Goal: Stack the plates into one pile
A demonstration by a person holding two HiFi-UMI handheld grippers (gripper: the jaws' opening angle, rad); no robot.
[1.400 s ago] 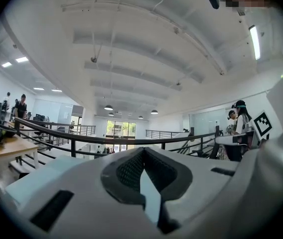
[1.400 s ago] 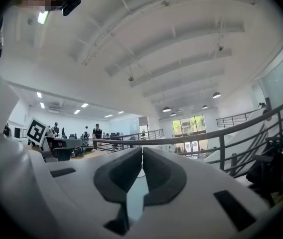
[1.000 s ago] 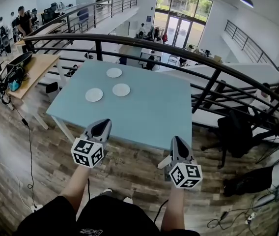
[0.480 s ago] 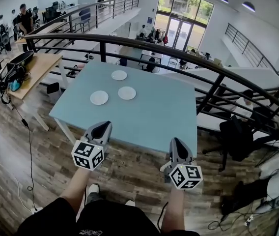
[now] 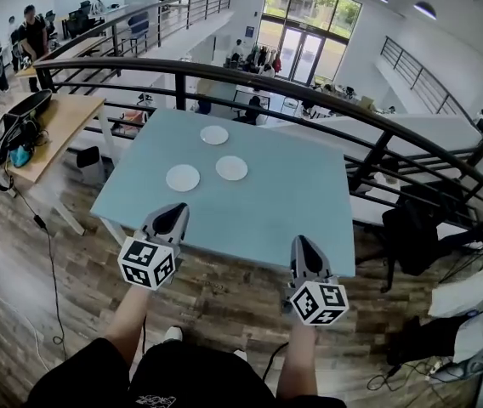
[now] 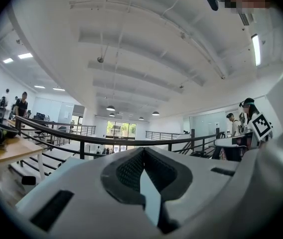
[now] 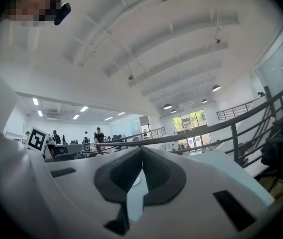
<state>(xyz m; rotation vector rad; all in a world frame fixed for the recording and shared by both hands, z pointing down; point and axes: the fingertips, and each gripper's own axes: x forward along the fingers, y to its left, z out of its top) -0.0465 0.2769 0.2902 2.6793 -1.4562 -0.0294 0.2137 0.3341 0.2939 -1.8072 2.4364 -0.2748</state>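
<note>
Well beyond the left gripper (image 5: 176, 214), plates (image 5: 183, 177)

Open-plan office, upper mezzanine level. Ahead of the left gripper (image 5: 173, 217) and right gripper (image 5: 303, 250): pale blue table (image 5: 267, 211), then a curved black railing (image 5: 309, 87) overlooking a lower floor with desks (image 5: 254, 100) and seated people. Far ahead, tall glass entrance doors (image 5: 297, 53). Left of the left gripper: wooden desk (image 5: 59, 117) with bags and cables, more workstations with monitors behind it, a standing person (image 5: 31, 28). Right of the right gripper: black office chair (image 5: 416, 228) by the rail. Wood-look floor (image 5: 224, 291) under both grippers, loose cable (image 5: 50, 262) at the left. White ceiling, round ceiling lights (image 5: 425, 9).
</note>
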